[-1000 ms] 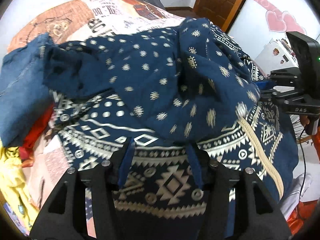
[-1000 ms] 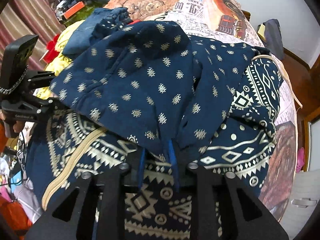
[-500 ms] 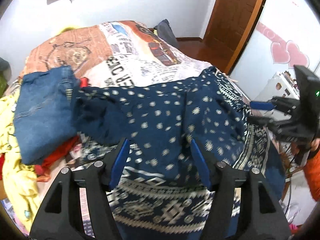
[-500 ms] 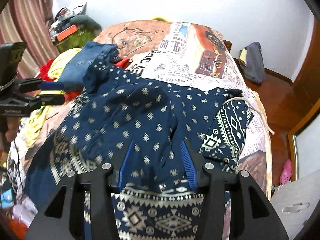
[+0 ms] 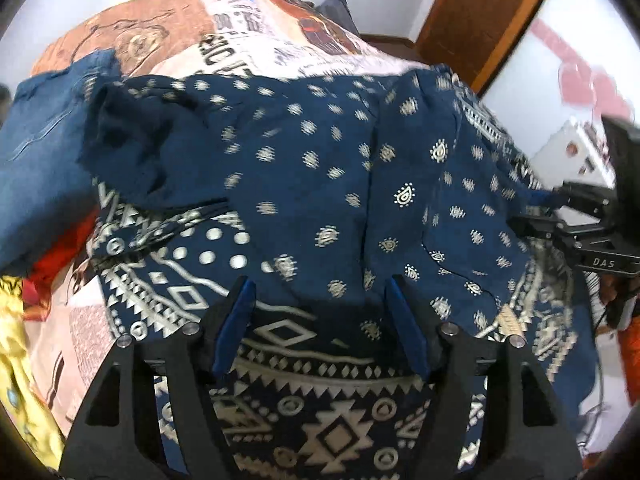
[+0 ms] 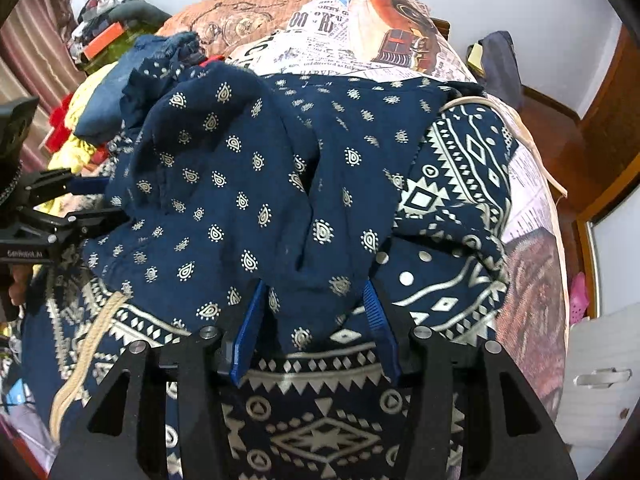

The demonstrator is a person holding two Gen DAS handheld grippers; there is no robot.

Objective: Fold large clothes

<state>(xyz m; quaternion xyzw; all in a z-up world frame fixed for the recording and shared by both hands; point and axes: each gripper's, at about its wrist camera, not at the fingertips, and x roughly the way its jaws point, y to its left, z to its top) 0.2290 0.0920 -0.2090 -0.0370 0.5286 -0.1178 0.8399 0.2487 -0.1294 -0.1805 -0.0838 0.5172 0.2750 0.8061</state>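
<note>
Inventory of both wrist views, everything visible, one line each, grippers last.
Patterned garment: 1, navy with cream teardrop and geometric print, spread on the bed in front of both grippers.
Bedspread: 1, orange and white newspaper print, under the clothes.
Jeans: 1, blue denim, beside the garment's far corner.
Yellow cloth: 1, yellow, at the bed's edge below the jeans.
Red cloth: 1, red, under the jeans.
Door: 1, brown wood, past the bed.
Dark bag: 1, grey-blue, on the floor by the wall.
Left gripper: 1, black with blue fingers, open over the garment.
Right gripper: 1, black with blue fingers, open, garment fold between them.
</note>
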